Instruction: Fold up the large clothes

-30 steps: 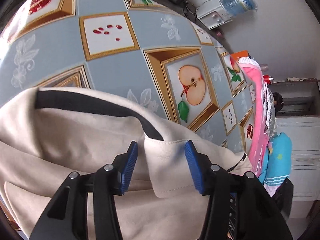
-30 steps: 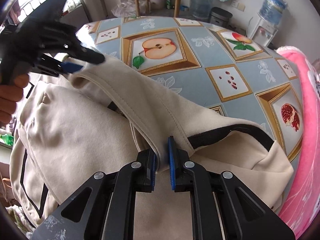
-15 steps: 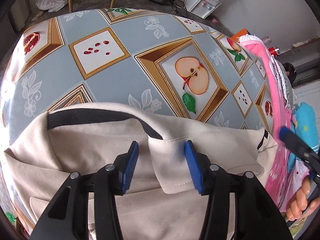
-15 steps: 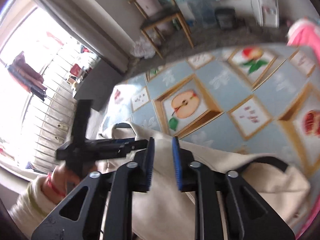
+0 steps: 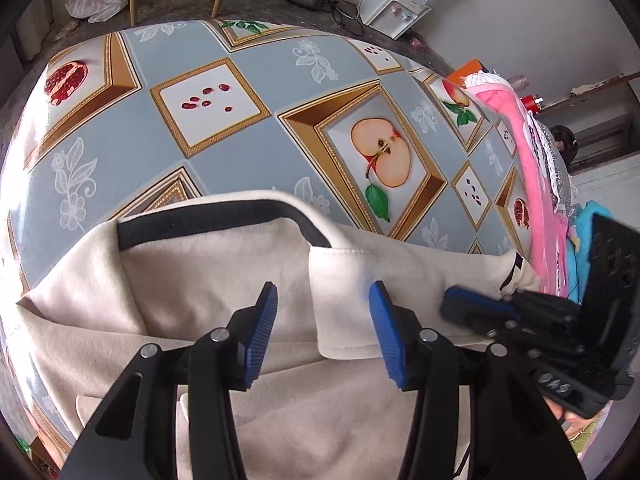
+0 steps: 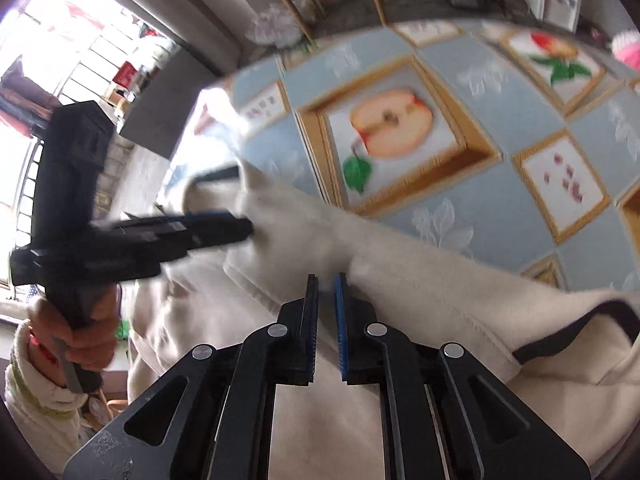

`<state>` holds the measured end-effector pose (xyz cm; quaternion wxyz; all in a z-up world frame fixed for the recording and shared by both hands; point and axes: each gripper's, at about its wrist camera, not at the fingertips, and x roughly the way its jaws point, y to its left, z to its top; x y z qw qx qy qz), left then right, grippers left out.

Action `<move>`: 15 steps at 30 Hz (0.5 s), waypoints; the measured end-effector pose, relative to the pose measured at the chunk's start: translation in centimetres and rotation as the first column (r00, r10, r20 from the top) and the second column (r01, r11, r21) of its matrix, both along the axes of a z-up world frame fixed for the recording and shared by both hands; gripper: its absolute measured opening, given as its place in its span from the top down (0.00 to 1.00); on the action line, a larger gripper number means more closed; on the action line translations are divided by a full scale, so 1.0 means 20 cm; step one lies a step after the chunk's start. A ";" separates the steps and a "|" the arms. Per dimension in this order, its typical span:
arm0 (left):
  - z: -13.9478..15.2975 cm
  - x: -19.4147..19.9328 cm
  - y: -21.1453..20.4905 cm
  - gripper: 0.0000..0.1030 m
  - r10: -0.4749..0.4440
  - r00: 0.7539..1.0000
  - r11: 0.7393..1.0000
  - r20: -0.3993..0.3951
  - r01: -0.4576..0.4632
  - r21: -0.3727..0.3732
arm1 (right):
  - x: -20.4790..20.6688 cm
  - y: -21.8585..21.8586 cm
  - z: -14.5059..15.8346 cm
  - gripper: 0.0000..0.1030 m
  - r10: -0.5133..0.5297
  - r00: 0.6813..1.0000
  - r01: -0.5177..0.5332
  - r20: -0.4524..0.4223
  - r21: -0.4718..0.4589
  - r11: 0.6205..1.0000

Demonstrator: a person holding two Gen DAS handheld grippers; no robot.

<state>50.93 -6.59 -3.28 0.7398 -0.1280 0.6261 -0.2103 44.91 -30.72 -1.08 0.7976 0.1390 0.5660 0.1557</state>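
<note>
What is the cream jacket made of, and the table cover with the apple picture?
The cream jacket looks like soft, thick brushed fabric, maybe fleece: matte, with stitched seams and rounded folds. The table cover looks like printed plastic or oilcloth: smooth, flat and slightly shiny. I can't be sure of either.

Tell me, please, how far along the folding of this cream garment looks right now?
Early to midway, I would judge. Done: one flap of the cream garment lies doubled over its body on the patterned table. In hand: the left gripper stands open around the folded edge; the right gripper is nearly closed, fabric between its pads unclear. Left: the garment remains loose and rumpled, not a compact stack.
</note>
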 end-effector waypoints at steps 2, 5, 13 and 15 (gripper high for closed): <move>-0.01 0.00 0.01 0.55 0.013 1.000 1.000 -0.005 -0.013 -0.005 | 0.03 0.01 -0.03 0.89 -0.019 1.000 0.020 -0.014 0.004 1.000; -0.03 0.00 0.03 0.55 0.025 0.999 1.000 -0.021 -0.025 -0.017 | 0.04 0.03 -0.13 0.90 -0.027 0.998 0.026 -0.048 -0.018 0.999; -0.03 -0.06 -0.03 0.54 -0.064 0.998 0.996 0.012 0.063 0.059 | -0.11 -0.15 0.06 0.50 -0.127 0.992 0.127 0.005 0.046 0.991; -0.02 -0.07 -0.06 0.54 -0.086 0.995 0.992 0.046 0.081 0.101 | -0.22 -0.31 0.10 0.46 -0.203 0.979 0.202 -0.001 0.070 0.977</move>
